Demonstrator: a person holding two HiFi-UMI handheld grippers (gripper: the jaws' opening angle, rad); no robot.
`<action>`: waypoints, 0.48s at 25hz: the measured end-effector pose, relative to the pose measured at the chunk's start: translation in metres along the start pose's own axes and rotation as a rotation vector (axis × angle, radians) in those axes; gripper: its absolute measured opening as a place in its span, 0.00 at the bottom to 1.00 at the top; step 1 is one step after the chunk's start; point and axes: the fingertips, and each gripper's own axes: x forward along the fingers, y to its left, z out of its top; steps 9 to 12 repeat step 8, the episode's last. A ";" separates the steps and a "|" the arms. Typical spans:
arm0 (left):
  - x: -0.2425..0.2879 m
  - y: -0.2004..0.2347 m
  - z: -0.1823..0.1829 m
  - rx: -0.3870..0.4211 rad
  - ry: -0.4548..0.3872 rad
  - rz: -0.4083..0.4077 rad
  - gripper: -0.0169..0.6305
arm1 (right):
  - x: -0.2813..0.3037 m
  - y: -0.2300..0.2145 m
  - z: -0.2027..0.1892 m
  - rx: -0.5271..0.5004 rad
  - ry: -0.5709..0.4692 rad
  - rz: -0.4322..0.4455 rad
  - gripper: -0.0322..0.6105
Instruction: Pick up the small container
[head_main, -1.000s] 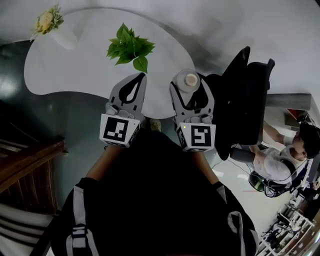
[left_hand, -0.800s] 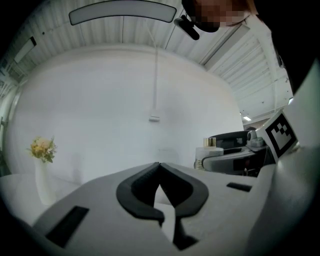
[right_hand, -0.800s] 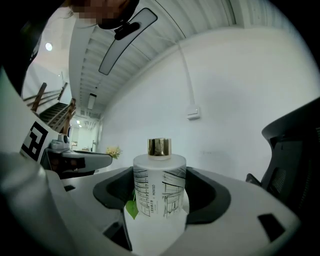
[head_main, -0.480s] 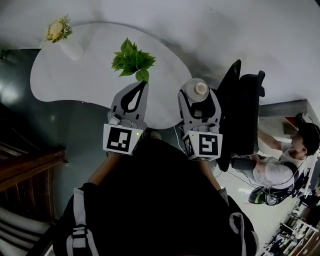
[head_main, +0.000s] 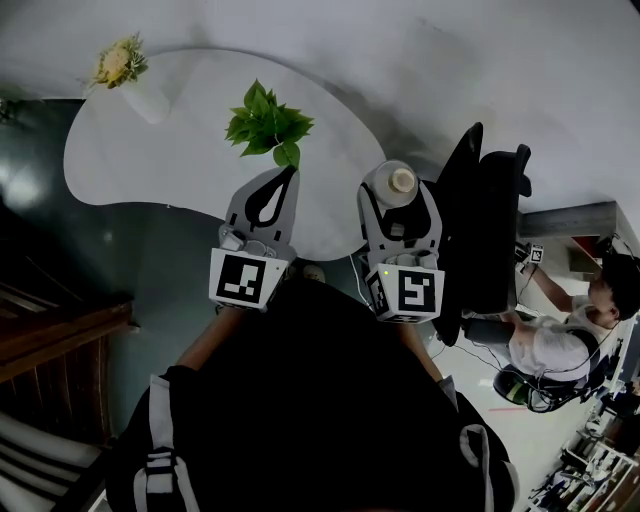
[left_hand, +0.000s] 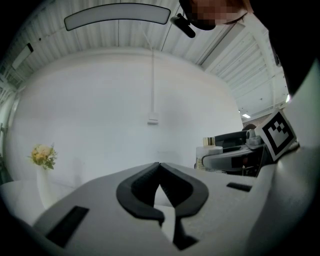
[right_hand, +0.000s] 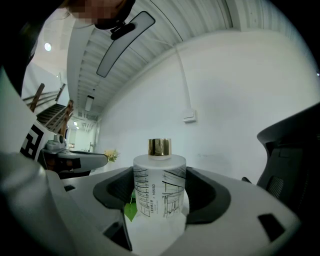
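Now, right tool (right_hand: 160, 197): clamping the frosted bottle (right_hand: 159, 186) by its sides, gold cap (right_hand: 159, 146) pointing up.
Bottle's place: sitting between the right tool's jaws, showing over the table's (head_main: 150, 150) near right edge in the head view.
Left tool (left_hand: 159, 169): gripping nothing, tips pressing together.
Table: white and curved, carrying a leafy plant (head_main: 266, 124) and a flower vase (head_main: 125, 70) at its far left.
Room: white wall (head_main: 420, 60) running behind; black office chair (head_main: 490, 200) standing beside the table; person (head_main: 555, 335) sitting beyond it; dark floor (head_main: 160, 250) lying below.
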 end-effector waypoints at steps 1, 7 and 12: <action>0.000 0.001 -0.001 -0.002 0.002 0.001 0.04 | 0.000 0.000 -0.001 0.003 0.001 0.001 0.55; -0.005 0.002 0.000 -0.006 0.003 0.006 0.04 | -0.001 0.005 0.000 0.001 -0.001 0.015 0.55; -0.006 0.001 0.001 -0.007 0.002 0.006 0.04 | -0.002 0.005 0.002 -0.003 -0.003 0.017 0.55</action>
